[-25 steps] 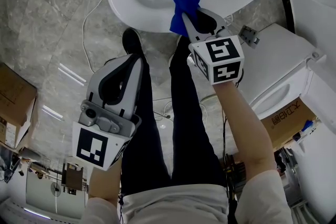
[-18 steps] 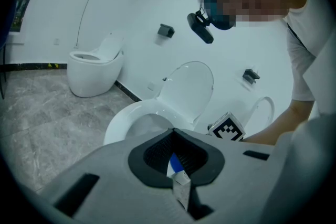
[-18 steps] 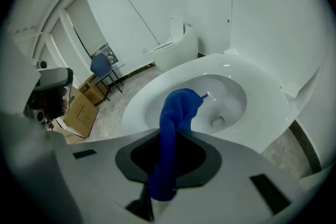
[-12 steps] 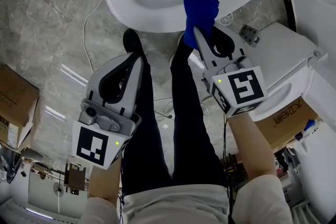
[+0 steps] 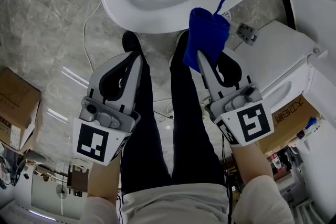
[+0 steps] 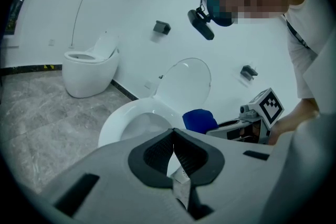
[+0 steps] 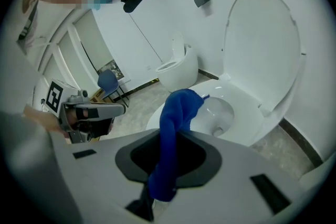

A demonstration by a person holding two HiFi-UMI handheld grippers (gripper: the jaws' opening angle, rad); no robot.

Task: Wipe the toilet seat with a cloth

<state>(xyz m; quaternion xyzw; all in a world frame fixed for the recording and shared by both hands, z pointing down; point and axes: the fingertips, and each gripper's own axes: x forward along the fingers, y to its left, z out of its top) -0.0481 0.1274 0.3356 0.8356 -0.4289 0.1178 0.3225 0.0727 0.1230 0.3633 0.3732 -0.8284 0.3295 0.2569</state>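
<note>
right gripper (image 5: 203, 60) clamps a bunched blue cloth (image 5: 208, 29) at the front rim of the toilet seat (image 5: 113, 5); contact can't be judged. left gripper (image 5: 134, 60) hangs lower, its own view showing jaws pressed together on nothing. only the gripper views show the raised lid (image 7: 262, 44) and a second toilet (image 6: 88, 68).

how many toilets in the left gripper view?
2. Near toilet just beyond the jaws; far toilet in the background at left. Others may be hidden.
</note>
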